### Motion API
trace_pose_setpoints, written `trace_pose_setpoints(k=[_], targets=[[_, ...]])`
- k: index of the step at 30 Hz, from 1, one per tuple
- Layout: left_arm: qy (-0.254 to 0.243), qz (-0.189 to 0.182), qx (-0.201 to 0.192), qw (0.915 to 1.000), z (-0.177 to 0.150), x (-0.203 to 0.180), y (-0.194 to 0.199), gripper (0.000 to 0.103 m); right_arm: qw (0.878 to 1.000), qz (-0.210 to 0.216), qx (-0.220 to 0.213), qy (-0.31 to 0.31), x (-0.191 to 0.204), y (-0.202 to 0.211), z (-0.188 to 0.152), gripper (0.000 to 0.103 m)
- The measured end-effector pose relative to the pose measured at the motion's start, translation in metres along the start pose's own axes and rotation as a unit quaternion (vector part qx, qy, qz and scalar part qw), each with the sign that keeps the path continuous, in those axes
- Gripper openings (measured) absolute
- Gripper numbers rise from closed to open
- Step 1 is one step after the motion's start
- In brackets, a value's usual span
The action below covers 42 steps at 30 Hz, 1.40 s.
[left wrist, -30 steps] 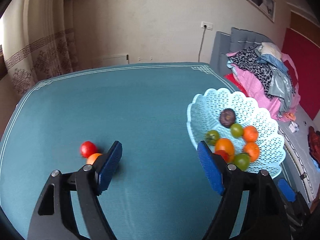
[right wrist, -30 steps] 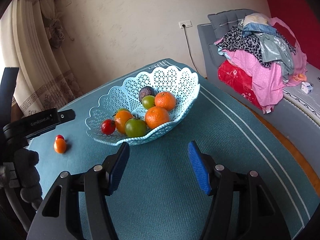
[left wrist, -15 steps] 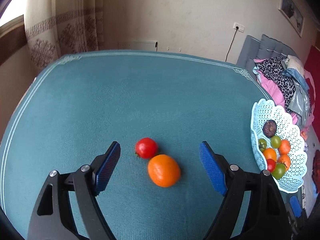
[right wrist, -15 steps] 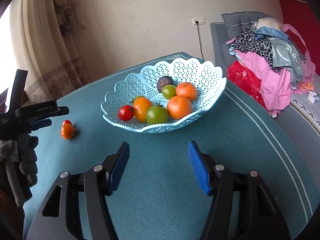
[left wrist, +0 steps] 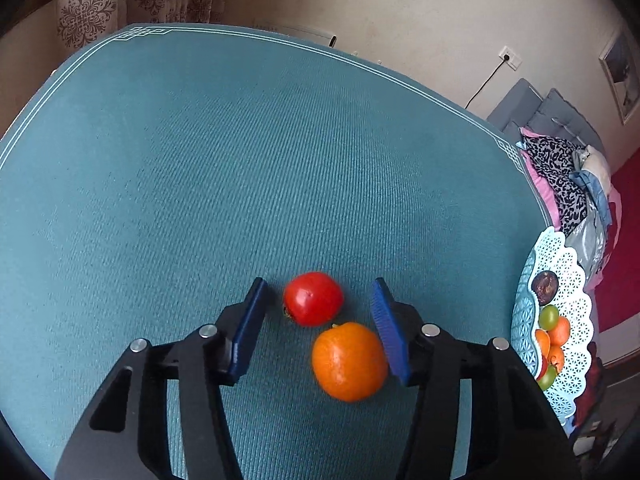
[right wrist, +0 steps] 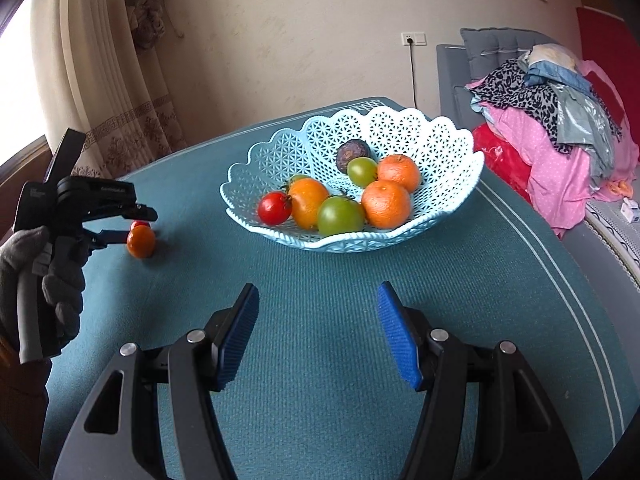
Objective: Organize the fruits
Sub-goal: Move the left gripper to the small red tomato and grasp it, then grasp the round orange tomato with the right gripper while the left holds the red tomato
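Note:
A red tomato (left wrist: 312, 298) and an orange mandarin (left wrist: 348, 360) lie side by side on the teal tablecloth (left wrist: 200, 160). My left gripper (left wrist: 319, 286) points down at them and its jaws are closing. Both fruits sit between the blue pads. The right pad is up against the mandarin, while a small gap remains beside the tomato. In the right wrist view the same tomato (right wrist: 140, 224) and mandarin (right wrist: 141, 242) show at the left gripper's tips. A pale blue lattice basket (right wrist: 460, 136) holds several fruits. My right gripper (right wrist: 318, 292) hangs open in front of it, with nothing between its fingers.
A gloved hand (right wrist: 60, 280) holds the left gripper at the table's left side. A grey sofa piled with clothes (right wrist: 552, 120) stands to the right of the table, and a curtain (right wrist: 100, 80) hangs at the back left. The basket (left wrist: 576, 280) sits near the table's right edge.
My left gripper swung over to the tomato and mandarin, dropped closer to them, and its jaws narrowed around them. The right gripper drifted slightly, still open.

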<state>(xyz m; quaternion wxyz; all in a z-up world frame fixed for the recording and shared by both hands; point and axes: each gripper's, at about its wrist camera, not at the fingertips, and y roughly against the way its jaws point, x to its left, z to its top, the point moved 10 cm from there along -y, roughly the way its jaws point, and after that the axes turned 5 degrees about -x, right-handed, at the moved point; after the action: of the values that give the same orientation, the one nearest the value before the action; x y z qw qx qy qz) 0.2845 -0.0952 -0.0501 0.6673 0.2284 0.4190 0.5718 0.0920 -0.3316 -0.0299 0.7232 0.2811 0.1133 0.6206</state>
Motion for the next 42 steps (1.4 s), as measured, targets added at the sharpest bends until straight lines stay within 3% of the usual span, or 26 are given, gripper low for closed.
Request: trace_pose_setpoints(k=[4,10,15,22,27,34,42], targets=[[-0.002,-0.003,0.002,1.0,0.002,0.001,-0.003,0.03,1.0,0.004,0.005,0.01,0.009,-0.002,-0.001,0.061],[0.007,-0.018,-0.016,0.9997,0.002,0.008,0.01,0.029,0.999,0.027,0.024,0.032,0.033,-0.01,-0.004,0.061],[0.0,-0.003,-0.059,0.9982,0.009,0.014,0.033,0.029,0.993,0.085,0.06,0.053,0.073,-0.028,-0.006,0.061],[-0.021,0.059,-0.125,0.9902,0.02,0.039,0.067,0.03,0.982,0.148,0.086,0.084,0.138,-0.058,0.004,0.061],[-0.032,0.084,-0.15,0.9846,0.026,0.047,0.079,0.03,0.976,0.168,0.101,0.092,0.171,-0.075,0.006,0.061],[-0.014,0.086,-0.146,0.9855,0.016,0.07,0.075,0.03,0.972,0.175,0.113,0.11,0.203,-0.096,0.008,0.061],[-0.008,0.087,-0.137,0.9868,0.016,0.076,0.07,0.03,0.971,0.169,0.121,0.12,0.218,-0.114,0.007,0.04]])
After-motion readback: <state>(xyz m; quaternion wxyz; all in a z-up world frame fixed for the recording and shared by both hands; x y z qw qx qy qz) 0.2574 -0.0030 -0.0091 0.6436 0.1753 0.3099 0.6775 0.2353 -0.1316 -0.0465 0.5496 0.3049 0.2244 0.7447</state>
